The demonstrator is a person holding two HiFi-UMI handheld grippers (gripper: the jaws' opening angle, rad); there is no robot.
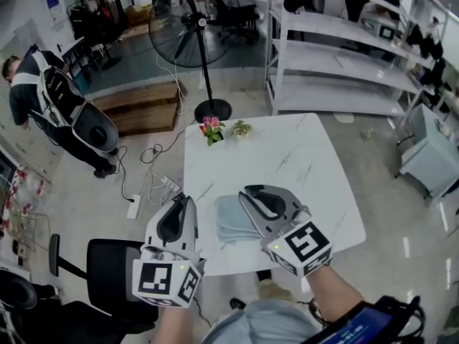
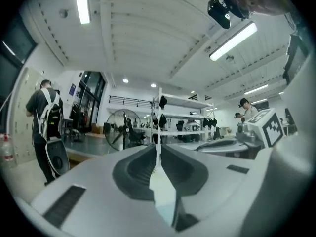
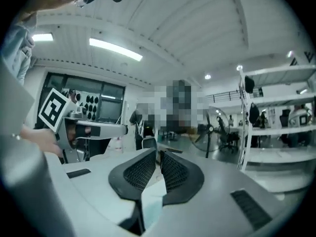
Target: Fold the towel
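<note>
The pale blue towel [image 1: 231, 221] lies folded in a neat stack near the front edge of the white marble table [image 1: 287, 156]. Both grippers are held up high, close to the head camera and well above the table, pointing level. My left gripper [image 1: 188, 201] hangs off the table's front left corner, and its jaws [image 2: 157, 149] stand together with nothing between them. My right gripper [image 1: 244, 192] covers the towel's right part in the head view; its jaws [image 3: 159, 155] are likewise together and empty. Each gripper view looks out across the room, not at the towel.
A small pot of pink flowers [image 1: 211, 129] and a little green plant [image 1: 242, 128] stand at the table's far edge. Beyond it are a floor fan [image 1: 197, 20] and white shelves [image 1: 337, 56]. A black chair [image 1: 115, 264] and a power strip [image 1: 134, 206] are at the left, and a person [image 1: 36, 84] stands farther left.
</note>
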